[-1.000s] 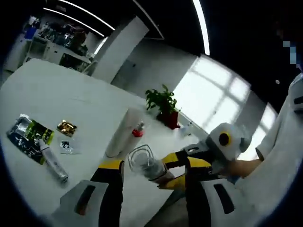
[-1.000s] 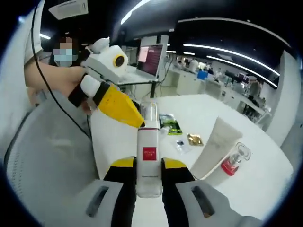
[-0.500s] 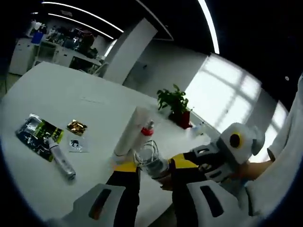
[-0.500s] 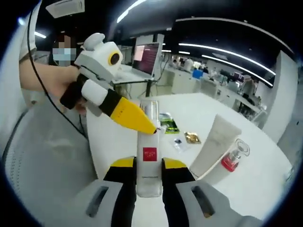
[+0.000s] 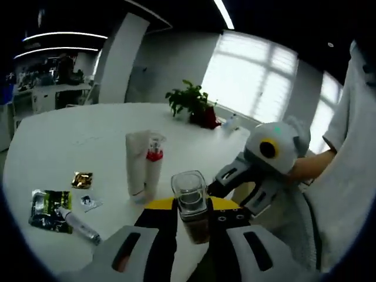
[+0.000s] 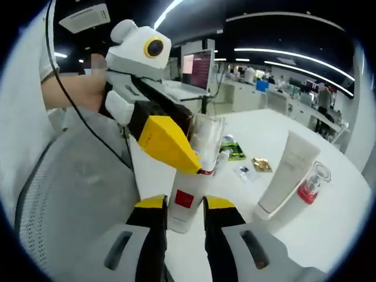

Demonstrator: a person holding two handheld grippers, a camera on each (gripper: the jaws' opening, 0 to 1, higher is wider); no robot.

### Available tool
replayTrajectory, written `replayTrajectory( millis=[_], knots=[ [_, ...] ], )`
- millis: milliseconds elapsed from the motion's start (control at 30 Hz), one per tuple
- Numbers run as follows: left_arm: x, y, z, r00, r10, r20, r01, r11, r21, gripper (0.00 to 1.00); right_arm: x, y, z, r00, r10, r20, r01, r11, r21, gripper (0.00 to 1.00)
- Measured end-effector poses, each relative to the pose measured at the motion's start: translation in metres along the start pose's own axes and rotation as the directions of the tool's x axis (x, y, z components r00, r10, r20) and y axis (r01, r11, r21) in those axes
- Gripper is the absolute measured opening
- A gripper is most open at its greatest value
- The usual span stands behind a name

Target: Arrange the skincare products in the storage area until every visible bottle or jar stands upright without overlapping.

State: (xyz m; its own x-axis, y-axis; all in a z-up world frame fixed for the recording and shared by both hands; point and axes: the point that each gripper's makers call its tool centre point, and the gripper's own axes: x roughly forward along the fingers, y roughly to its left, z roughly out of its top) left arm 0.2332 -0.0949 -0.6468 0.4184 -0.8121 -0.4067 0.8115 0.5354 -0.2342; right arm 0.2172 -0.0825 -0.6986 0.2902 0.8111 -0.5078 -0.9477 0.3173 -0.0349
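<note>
While the right gripper [image 6: 182, 214] clamps the white bottle [image 6: 187, 202] at lower centre, the left gripper [image 5: 192, 214] pinches its clear cap [image 5: 190, 191], centre frame.

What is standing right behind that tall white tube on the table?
A small clear bottle with red collar stands beside and behind the tall white tube; the tube hides its lower part.

No legible text; bottle [image 6: 187, 200] red label unreadable
</note>
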Motion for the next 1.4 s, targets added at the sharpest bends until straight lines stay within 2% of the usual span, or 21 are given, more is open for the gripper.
replayTrajectory(
  millis=[33, 133, 267, 367, 533, 700, 767, 867, 933, 1000, 1133, 1400],
  knots=[
    [0.001, -0.005, 0.001, 0.999, -0.022, -0.024, 0.024, 0.998, 0.062, 0.15, -0.001, 0.000, 0.001, 1.000, 0.011, 0.012, -0.011, 1.000, 0.017, 0.23],
    [0.000, -0.012, 0.004, 0.996, -0.048, -0.069, 0.059, 0.984, 0.170, 0.15, -0.003, 0.000, 0.003, 0.998, 0.048, 0.037, -0.050, 0.996, 0.076, 0.23],
    [-0.002, -0.015, 0.003, 0.990, -0.092, -0.110, 0.119, 0.956, 0.269, 0.15, -0.010, -0.002, 0.007, 0.995, 0.084, 0.046, -0.087, 0.994, 0.064, 0.23],
    [-0.001, -0.019, 0.009, 0.986, -0.118, -0.116, 0.147, 0.948, 0.284, 0.15, -0.015, -0.005, 0.008, 0.994, 0.100, 0.034, -0.101, 0.994, 0.037, 0.25],
    [-0.002, -0.025, 0.010, 0.970, -0.209, -0.126, 0.241, 0.906, 0.348, 0.15, -0.024, -0.003, 0.018, 0.986, 0.152, 0.063, -0.151, 0.988, -0.021, 0.22],
    [-0.009, -0.029, 0.022, 0.955, -0.279, -0.101, 0.297, 0.890, 0.345, 0.15, -0.028, -0.001, 0.025, 0.976, 0.208, 0.069, -0.204, 0.977, -0.056, 0.28],
    [-0.009, -0.029, 0.023, 0.952, -0.292, -0.098, 0.307, 0.884, 0.353, 0.15, -0.030, 0.003, 0.032, 0.964, 0.247, 0.099, -0.245, 0.969, -0.032, 0.29],
    [-0.009, -0.033, 0.026, 0.942, -0.326, -0.083, 0.334, 0.873, 0.357, 0.14, -0.029, 0.004, 0.035, 0.963, 0.250, 0.105, -0.246, 0.968, -0.047, 0.32],
    [-0.009, -0.037, 0.029, 0.932, -0.355, -0.069, 0.355, 0.865, 0.353, 0.14, -0.029, 0.005, 0.033, 0.962, 0.256, 0.091, -0.251, 0.966, -0.062, 0.28],
    [-0.005, -0.038, 0.028, 0.930, -0.360, -0.072, 0.361, 0.861, 0.358, 0.14, -0.029, 0.003, 0.030, 0.964, 0.254, 0.083, -0.249, 0.966, -0.069, 0.21],
    [-0.001, -0.041, 0.023, 0.925, -0.361, -0.118, 0.377, 0.839, 0.393, 0.14, -0.031, 0.002, 0.023, 0.967, 0.249, 0.061, -0.244, 0.966, -0.085, 0.20],
    [0.009, -0.040, 0.012, 0.924, -0.343, -0.166, 0.381, 0.817, 0.434, 0.14, -0.025, -0.003, 0.011, 0.978, 0.204, 0.042, -0.197, 0.972, -0.128, 0.19]
  ],
)
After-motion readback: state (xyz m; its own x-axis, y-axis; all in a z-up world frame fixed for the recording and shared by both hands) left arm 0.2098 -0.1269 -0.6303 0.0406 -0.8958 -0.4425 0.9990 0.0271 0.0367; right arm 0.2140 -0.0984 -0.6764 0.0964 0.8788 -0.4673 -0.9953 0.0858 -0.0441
